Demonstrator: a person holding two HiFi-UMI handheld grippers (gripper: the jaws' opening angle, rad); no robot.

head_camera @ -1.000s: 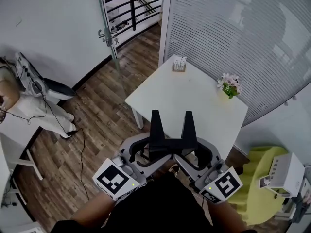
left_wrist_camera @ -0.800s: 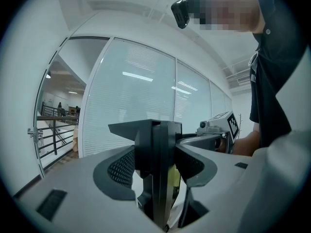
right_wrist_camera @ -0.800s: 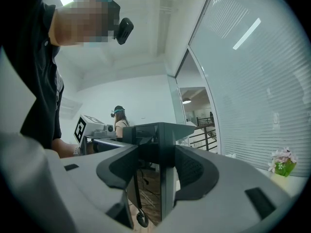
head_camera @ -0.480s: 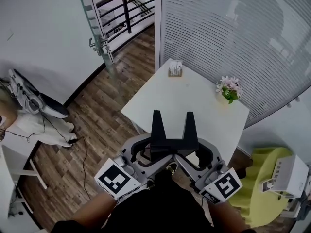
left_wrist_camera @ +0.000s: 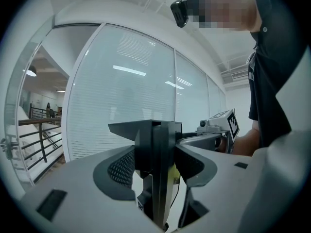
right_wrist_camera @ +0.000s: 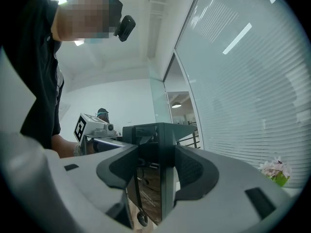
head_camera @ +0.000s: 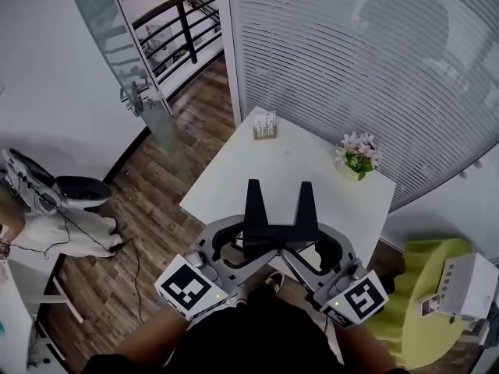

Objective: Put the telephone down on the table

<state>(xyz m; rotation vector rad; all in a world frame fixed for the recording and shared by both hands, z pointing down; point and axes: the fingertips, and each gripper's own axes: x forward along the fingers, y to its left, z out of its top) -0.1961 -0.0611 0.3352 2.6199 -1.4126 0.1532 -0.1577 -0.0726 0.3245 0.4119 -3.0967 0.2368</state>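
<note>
In the head view a black telephone (head_camera: 279,223) with two upright prongs hangs in the air over the near edge of the white table (head_camera: 304,179). My left gripper (head_camera: 238,246) is shut on its left side. On its right side my right gripper (head_camera: 315,246) is shut too. In the left gripper view the telephone (left_wrist_camera: 156,149) fills the gap between the pads of the left gripper (left_wrist_camera: 154,168). The right gripper view shows the same black body (right_wrist_camera: 155,144) clamped between the jaws of the right gripper (right_wrist_camera: 158,168). The telephone's underside is hidden.
A small pot of pink flowers (head_camera: 359,153) stands at the table's right rear, and a little card holder (head_camera: 265,125) at its far corner. A glass door (head_camera: 125,76) is to the left, a blinds-covered glass wall (head_camera: 366,61) behind, a yellow chair (head_camera: 421,287) and a white box (head_camera: 468,285) to the right.
The view has shifted forward and to the right, so the table lies more under the grippers. Both grippers keep their hold on the telephone.
</note>
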